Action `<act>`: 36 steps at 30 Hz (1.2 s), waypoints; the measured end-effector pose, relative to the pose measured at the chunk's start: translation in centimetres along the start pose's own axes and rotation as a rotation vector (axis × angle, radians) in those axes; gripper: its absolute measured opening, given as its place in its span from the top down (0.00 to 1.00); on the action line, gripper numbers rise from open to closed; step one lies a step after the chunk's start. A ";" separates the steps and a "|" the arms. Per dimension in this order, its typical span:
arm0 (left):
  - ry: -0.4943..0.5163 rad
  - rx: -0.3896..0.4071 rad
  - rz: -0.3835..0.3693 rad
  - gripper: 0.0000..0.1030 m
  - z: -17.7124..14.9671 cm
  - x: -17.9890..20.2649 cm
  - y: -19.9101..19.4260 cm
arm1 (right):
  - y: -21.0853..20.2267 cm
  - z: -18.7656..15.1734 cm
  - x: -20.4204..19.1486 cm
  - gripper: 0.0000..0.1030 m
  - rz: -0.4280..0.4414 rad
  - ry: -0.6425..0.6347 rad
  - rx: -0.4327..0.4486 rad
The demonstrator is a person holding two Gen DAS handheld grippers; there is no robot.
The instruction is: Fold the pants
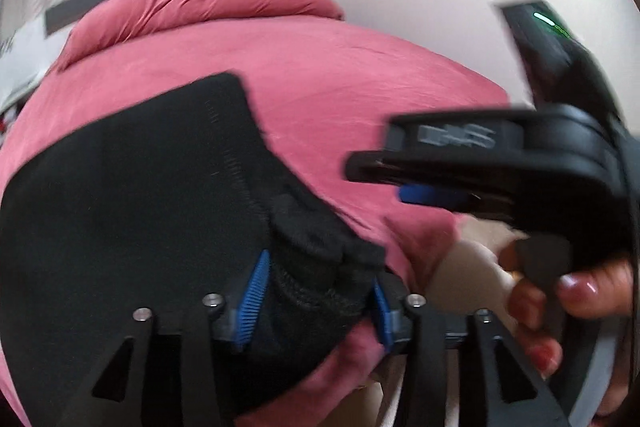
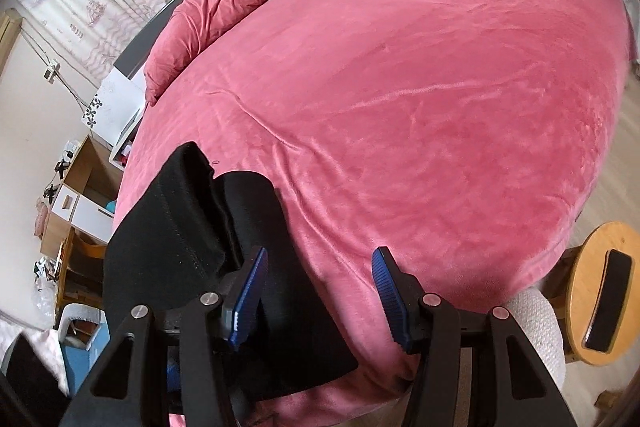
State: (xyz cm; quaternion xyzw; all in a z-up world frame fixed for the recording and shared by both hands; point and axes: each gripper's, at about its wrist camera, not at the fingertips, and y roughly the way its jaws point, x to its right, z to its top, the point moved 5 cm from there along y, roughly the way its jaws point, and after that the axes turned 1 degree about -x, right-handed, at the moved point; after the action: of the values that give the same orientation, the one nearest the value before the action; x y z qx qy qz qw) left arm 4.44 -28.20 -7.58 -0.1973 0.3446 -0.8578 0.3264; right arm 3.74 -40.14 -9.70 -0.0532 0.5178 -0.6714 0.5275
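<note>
Currently the black pants (image 1: 132, 211) are lying at the pink bed's (image 2: 420, 99) near edge. Left gripper (image 1: 316, 301) is standing parted around a bunched fold; right gripper (image 2: 320, 297) is gaping, holding nothing. Smooth the bunched fold flat before regripping.
</note>
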 end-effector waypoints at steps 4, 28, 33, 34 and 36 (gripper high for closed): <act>0.041 0.020 -0.051 0.53 -0.5 0.8 -1.4 | -0.4 0.0 -0.8 0.46 0.053 -0.014 0.021; -0.440 0.060 0.396 0.51 -8.2 -19.4 -10.5 | 3.0 -2.5 -5.7 0.45 0.278 -0.125 -0.138; -0.442 0.065 0.371 0.51 -8.3 -19.6 -9.9 | 4.8 -2.9 -5.6 0.46 0.221 -0.159 -0.169; -0.459 0.066 0.358 0.51 -8.5 -19.6 -10.2 | 5.1 -3.0 -5.5 0.46 0.219 -0.157 -0.171; -0.489 0.065 0.338 0.51 -8.5 -19.6 -10.5 | 5.5 -3.2 -5.8 0.44 0.212 -0.175 -0.177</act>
State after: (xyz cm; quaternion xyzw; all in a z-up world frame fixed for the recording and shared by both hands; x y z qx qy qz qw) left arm 9.07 -4.88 -8.02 -0.3276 0.2560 -0.7289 0.5439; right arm 7.89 -33.16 -12.51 -0.1026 0.5299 -0.5563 0.6318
